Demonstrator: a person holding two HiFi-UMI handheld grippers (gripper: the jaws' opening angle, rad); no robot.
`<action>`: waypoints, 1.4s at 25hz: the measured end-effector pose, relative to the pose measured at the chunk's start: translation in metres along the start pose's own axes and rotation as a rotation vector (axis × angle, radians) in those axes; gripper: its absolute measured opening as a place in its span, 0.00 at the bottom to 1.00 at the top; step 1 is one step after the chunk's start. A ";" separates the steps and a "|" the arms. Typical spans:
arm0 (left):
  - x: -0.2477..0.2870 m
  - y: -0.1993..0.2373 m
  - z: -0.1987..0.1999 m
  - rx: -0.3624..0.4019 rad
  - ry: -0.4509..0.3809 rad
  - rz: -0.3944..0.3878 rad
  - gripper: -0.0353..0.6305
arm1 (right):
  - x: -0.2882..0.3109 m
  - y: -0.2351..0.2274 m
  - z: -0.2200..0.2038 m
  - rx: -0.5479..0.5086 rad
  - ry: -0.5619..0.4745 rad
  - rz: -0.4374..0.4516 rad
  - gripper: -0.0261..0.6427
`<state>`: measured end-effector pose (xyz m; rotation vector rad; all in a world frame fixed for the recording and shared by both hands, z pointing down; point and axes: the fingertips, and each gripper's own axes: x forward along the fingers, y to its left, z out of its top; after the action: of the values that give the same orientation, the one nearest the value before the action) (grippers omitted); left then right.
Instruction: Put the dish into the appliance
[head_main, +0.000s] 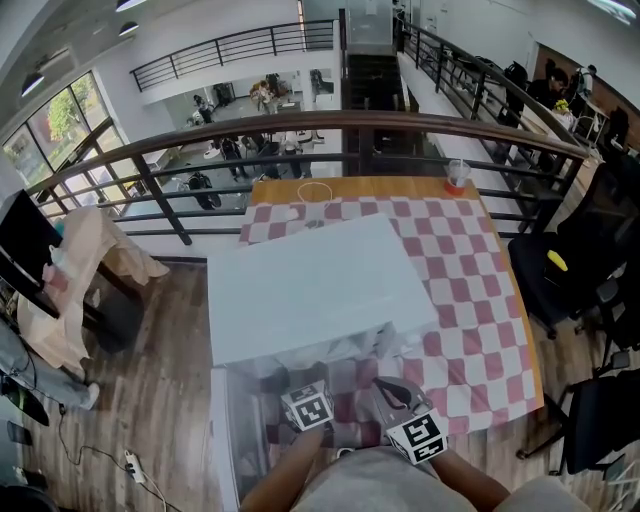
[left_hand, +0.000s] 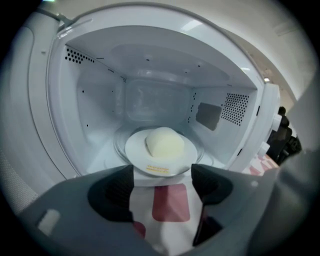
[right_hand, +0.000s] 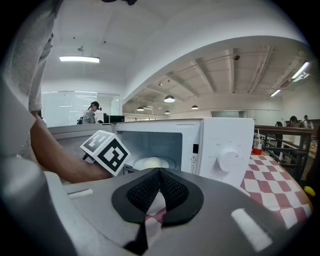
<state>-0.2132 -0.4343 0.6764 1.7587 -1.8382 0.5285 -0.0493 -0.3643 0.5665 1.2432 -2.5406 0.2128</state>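
A white microwave (head_main: 310, 285) stands on the checked table with its door (head_main: 235, 430) swung open to the left. Inside, on the glass turntable, sits a white plate (left_hand: 160, 156) with a pale bun (left_hand: 165, 142) on it. My left gripper (left_hand: 162, 176) is at the mouth of the cavity just in front of the plate's near rim, open, with only tablecloth showing between its pads. The right gripper view shows the same plate (right_hand: 150, 163) and the left gripper's marker cube (right_hand: 107, 152). My right gripper (right_hand: 159, 172) hangs back in front of the microwave, shut and empty.
The microwave's control panel with a knob (right_hand: 229, 160) is on its right side. A red-and-white checked cloth (head_main: 470, 300) covers the table, and a cup (head_main: 456, 177) stands at its far edge. A railing (head_main: 330, 125) runs behind; black chairs (head_main: 575, 280) are to the right.
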 end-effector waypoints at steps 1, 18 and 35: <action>0.001 0.000 0.000 -0.001 -0.002 -0.003 0.60 | 0.000 0.000 -0.001 -0.001 0.001 0.001 0.04; 0.019 0.008 0.032 0.084 -0.006 0.031 0.39 | -0.006 -0.015 -0.006 -0.033 -0.008 -0.024 0.04; -0.098 0.001 -0.004 -0.055 -0.161 -0.091 0.07 | -0.080 -0.040 -0.018 -0.165 0.019 -0.079 0.04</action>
<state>-0.2130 -0.3550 0.6186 1.8845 -1.8506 0.3054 0.0324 -0.3246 0.5564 1.2672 -2.4317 -0.0023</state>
